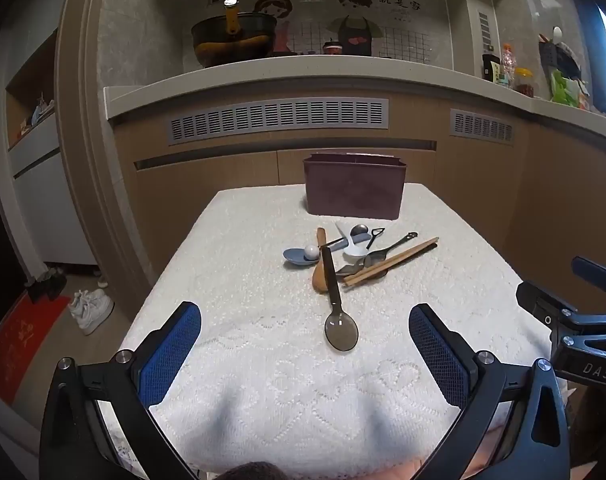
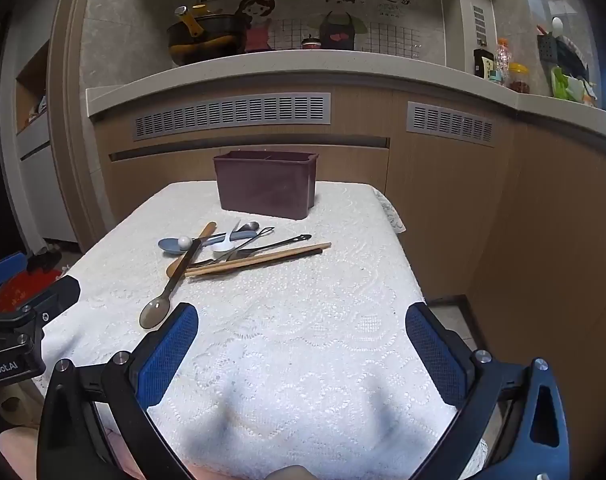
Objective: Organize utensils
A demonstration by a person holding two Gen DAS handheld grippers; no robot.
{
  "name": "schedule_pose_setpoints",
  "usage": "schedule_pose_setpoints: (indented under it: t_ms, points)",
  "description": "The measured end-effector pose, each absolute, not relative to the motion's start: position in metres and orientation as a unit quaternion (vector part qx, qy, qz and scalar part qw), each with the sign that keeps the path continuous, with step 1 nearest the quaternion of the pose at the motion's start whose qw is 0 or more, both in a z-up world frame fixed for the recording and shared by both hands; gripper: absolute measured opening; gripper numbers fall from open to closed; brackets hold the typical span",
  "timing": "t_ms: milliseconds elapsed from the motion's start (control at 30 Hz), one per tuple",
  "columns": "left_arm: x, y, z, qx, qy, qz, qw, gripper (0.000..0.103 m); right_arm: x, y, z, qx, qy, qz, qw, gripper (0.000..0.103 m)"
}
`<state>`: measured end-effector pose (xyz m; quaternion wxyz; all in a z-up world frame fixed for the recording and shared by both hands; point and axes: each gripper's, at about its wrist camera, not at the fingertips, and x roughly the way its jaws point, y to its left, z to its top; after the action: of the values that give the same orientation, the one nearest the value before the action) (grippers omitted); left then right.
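There, both hand-held grippers, left [image 1: 305,334] and right [image 2: 301,334], wide open, empty, near heaped utensils [image 1: 353,256].

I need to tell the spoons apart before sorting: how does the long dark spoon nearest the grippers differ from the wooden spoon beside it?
The dark spoon is translucent smoky grey; the wooden spoon is opaque tan. The dark spoon's bowl points toward the grippers, clear of the pile, while the wooden spoon's bowl is partly hidden beneath the dark spoon's handle. The dark spoon reaches nearer the grippers. Both lie flat on the white lace tablecloth, outside the brown bin.
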<state>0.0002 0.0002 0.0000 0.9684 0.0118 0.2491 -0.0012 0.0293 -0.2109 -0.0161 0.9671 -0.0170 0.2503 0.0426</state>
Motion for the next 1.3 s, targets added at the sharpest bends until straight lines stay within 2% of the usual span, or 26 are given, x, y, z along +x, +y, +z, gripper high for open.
schedule_pose_setpoints:
  t_ms: [1300]
  points:
    - [0.002,-0.006,-0.013,0.017,0.264,-0.002,0.964,0.103,0.029,-0.205,-0.020,-0.019,0.257,0.054,0.965,0.103]
